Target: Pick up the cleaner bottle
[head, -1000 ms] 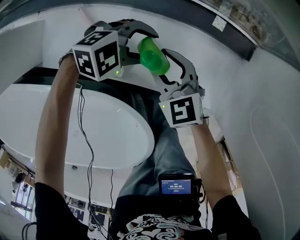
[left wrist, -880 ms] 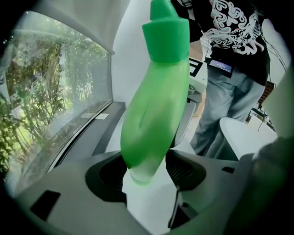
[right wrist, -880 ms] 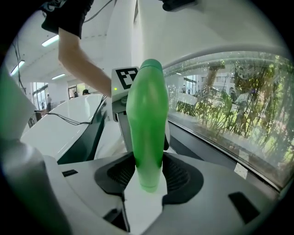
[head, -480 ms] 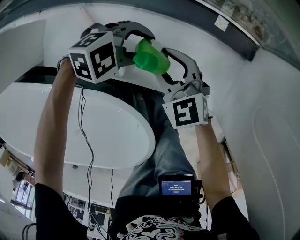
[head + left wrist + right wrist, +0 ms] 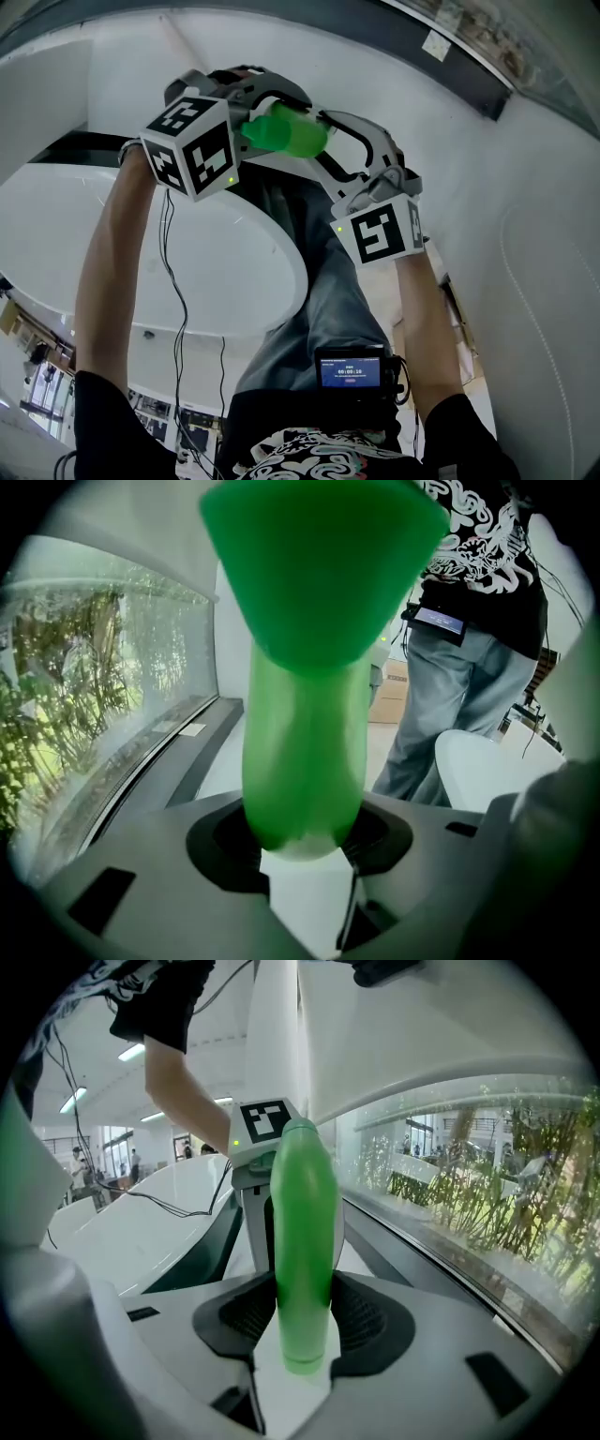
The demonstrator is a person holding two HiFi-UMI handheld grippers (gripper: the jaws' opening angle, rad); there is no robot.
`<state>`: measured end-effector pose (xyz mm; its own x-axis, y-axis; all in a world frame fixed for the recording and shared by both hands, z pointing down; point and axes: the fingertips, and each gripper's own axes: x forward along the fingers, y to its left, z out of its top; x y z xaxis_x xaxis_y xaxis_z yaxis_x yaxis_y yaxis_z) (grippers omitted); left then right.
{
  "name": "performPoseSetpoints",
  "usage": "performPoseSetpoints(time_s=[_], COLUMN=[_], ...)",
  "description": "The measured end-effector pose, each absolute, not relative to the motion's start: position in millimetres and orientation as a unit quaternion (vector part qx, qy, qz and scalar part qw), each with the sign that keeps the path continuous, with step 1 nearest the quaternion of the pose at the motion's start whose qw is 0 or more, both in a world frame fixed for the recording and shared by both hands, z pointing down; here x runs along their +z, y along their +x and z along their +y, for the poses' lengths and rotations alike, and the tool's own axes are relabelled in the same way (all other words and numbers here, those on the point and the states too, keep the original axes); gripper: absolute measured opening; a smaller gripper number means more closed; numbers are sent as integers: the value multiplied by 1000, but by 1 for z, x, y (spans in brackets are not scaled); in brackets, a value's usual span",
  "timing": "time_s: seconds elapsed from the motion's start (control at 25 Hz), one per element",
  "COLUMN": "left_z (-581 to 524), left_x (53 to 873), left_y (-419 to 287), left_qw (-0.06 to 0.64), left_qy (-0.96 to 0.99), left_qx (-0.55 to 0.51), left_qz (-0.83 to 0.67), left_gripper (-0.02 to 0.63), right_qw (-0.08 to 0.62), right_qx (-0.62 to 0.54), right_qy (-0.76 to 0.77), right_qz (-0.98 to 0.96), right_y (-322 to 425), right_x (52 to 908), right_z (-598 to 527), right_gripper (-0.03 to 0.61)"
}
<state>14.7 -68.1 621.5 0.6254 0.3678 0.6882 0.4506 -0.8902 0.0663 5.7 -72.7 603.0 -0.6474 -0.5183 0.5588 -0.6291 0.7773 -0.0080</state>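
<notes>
Past the far edge of the round white table (image 5: 141, 253), the green plastic cleaner bottle (image 5: 281, 134) has tipped onto its side in the air. The right gripper (image 5: 302, 1335) is clamped on one end; the left gripper (image 5: 302, 841) has just been closing its jaws and now squeezes the other. The pick-up looks done, so next just hold tight.

Behind the left claw (image 5: 281, 120) sat a white cube (image 5: 192, 145) with black square markers and a small green light. The right claw (image 5: 321, 141) carried a matching cube (image 5: 380, 234) at its rear. Both claws had pale grey curved jaws with black ribbed pads (image 5: 366, 1321). Back from the cubes came short black sleeves (image 5: 103, 403). The shirt (image 5: 309, 450) was black with a white print, and the trousers (image 5: 323, 300) were grey-blue. Thin black cables (image 5: 176, 291) trailed below the left claw's cube. A small black device (image 5: 350, 372) with a blue screen sat at the waist.
</notes>
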Motion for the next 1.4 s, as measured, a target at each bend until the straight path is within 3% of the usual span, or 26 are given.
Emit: performPoseSetpoints(time_s=[0.72, 1.4], left_z=[-65, -50], left_x=[561, 449], left_y=[-1, -38], left_qw=[59, 15], left_qy=[-907, -919], left_qx=[-360, -354], left_qz=[-211, -175], left_gripper=[198, 196], right_qw=[237, 189], right_qx=[87, 74], right_qy=[285, 214], right_qz=[-925, -955], right_y=[-12, -49], right_x=[543, 429], right_z=[-70, -55], right_gripper=[193, 193])
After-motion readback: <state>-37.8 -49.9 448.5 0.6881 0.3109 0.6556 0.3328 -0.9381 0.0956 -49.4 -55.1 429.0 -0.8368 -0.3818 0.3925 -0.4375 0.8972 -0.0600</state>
